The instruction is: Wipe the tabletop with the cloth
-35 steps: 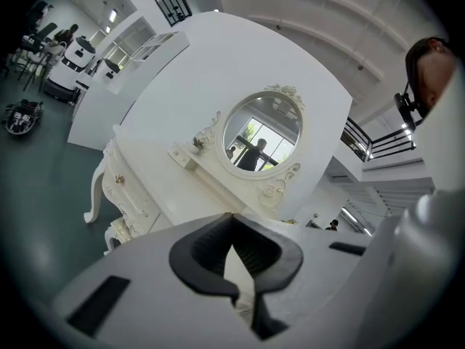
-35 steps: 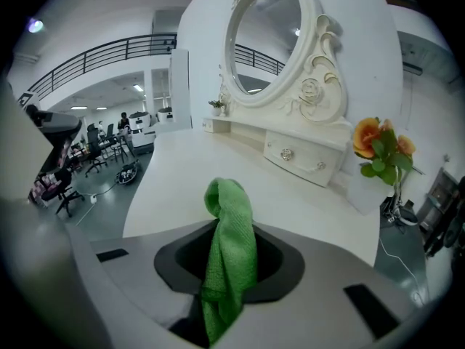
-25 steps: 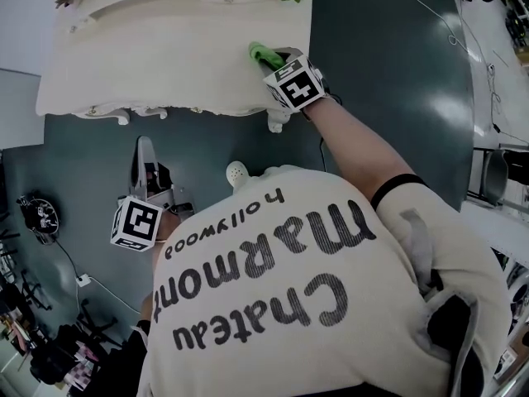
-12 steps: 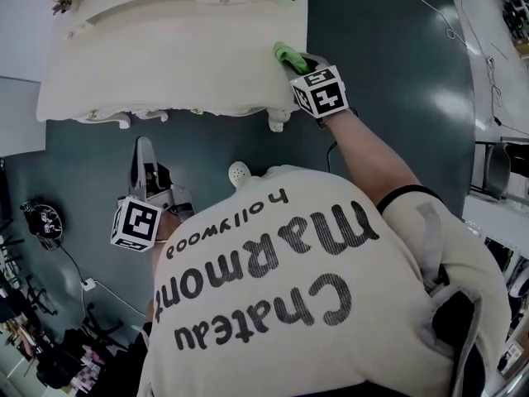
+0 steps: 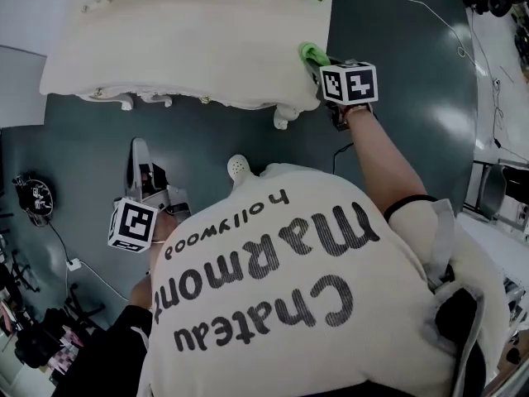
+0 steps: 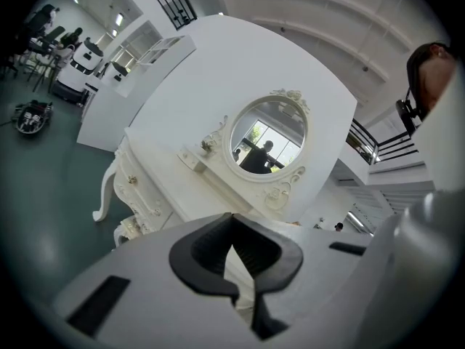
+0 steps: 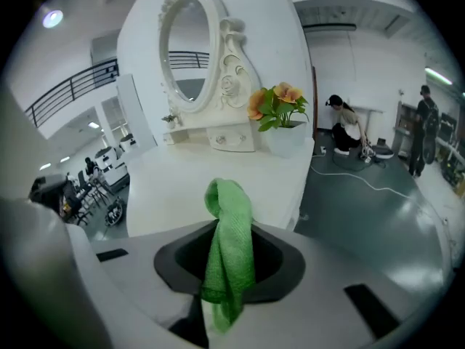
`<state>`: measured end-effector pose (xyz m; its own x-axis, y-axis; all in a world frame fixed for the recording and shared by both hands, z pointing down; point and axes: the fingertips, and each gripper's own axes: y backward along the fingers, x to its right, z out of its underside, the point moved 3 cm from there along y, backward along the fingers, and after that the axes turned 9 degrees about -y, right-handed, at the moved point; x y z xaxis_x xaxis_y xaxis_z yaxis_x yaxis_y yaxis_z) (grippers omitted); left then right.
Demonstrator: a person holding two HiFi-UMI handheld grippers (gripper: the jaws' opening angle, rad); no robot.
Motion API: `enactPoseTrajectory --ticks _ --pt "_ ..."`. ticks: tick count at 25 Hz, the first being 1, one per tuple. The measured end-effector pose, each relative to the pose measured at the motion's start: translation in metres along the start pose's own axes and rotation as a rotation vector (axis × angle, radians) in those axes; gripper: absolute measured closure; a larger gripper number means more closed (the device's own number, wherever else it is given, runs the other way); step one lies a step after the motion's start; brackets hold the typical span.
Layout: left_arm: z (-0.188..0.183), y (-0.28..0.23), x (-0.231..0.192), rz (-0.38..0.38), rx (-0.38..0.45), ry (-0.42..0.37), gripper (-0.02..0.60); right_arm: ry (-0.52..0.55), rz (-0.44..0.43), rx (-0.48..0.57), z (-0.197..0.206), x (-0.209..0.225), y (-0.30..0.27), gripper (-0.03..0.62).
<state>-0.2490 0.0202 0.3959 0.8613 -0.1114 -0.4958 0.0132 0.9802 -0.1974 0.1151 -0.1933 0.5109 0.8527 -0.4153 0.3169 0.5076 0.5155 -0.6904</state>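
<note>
Right gripper (image 5: 325, 64) is at the upper right of centre in the head view, at the right edge of the white dressing table (image 5: 190, 48). Its jaws are clamped on a green cloth (image 5: 312, 53). In the right gripper view the cloth (image 7: 230, 246) is a bunched strip pinched between the jaws. A looped end sticks up past them and a short tail hangs below. The loop sits over the tabletop's right edge. Can't tell whether the cloth touches the surface.

Left gripper (image 5: 142, 151) is at the lower left of the head view, low beside the person's body and over the dark green floor (image 5: 397, 48), well apart from the table. In the left gripper view its jaws are together with nothing between them, pointing at the table front and an oval mirror (image 6: 265, 138).

A pot of orange flowers (image 7: 276, 107) is at the back right of the tabletop, just beside the mirror base, at the top edge of the head view. The rest of the tabletop looks bare and white.

A cream T-shirt (image 5: 289, 288) with black lettering fills the lower half of the head view. Right arm reaches up to the table, forearm bare.

In the right gripper view, at right, another person (image 7: 345, 126) crouches on the floor in the background. A white cable (image 7: 363, 180) trails across the floor near them.
</note>
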Motion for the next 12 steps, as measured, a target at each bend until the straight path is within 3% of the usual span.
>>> enactPoseTrajectory --ticks 3,7,10,12 --pt "0.004 0.016 -0.015 -0.048 0.01 0.026 0.574 -0.022 -0.077 0.027 -0.021 -0.03 -0.002 0.497" --pt "0.009 0.043 -0.034 -0.127 0.037 0.057 0.574 -0.067 -0.283 0.034 -0.034 -0.101 -0.024 0.496" --pt "0.009 0.061 -0.046 -0.186 0.069 0.107 0.574 -0.283 -0.409 -0.014 -0.029 -0.147 -0.046 0.491" --pt "0.006 0.075 -0.053 -0.215 0.086 0.101 0.574 -0.425 -0.456 -0.055 -0.022 -0.167 -0.059 0.49"
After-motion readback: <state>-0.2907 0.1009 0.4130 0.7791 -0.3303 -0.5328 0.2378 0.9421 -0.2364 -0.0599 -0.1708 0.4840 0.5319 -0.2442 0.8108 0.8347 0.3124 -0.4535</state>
